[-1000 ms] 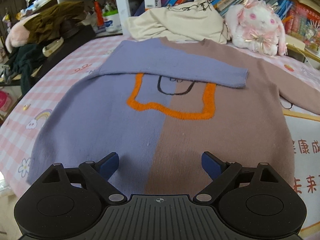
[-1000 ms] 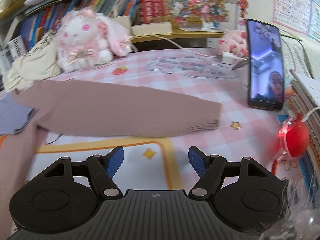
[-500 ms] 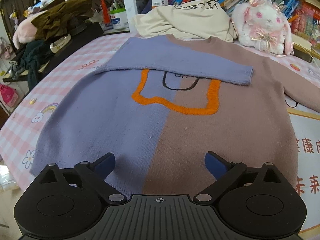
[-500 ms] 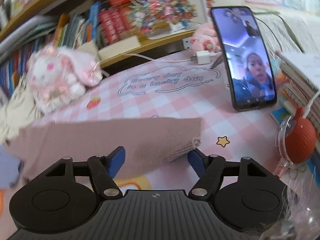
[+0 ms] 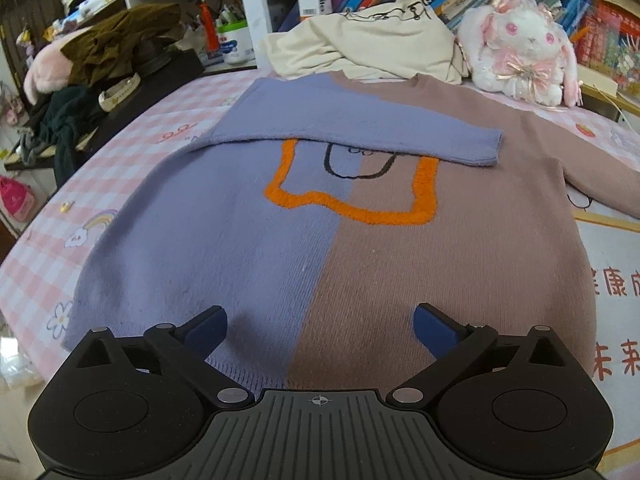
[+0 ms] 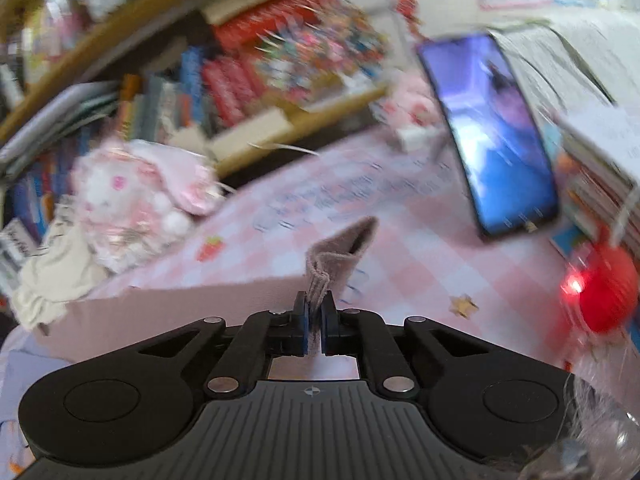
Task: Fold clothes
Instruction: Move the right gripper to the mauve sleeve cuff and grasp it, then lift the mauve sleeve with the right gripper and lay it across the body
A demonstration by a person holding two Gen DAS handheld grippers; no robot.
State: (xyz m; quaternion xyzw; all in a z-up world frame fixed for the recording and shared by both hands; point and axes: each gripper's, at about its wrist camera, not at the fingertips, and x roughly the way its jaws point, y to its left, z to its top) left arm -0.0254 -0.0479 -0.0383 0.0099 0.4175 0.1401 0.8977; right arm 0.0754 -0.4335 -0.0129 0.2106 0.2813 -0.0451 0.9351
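Observation:
A sweater, lavender on its left half and mauve-brown on its right, with an orange outline on the chest, lies flat on the pink checked bed. Its lavender sleeve is folded across the chest. My left gripper is open and empty, hovering over the sweater's bottom hem. In the right wrist view my right gripper is shut on the cuff of the mauve sleeve, which is lifted off the bed.
A cream garment and a pink-and-white plush bunny sit behind the sweater by bookshelves. Dark clothes are piled at the left. A lit phone stands at the right, with a red round object near it.
My right gripper moved to the mauve sleeve's cuff, shut on it and lifted it; that view is now blurred by motion. My left gripper stayed open over the hem.

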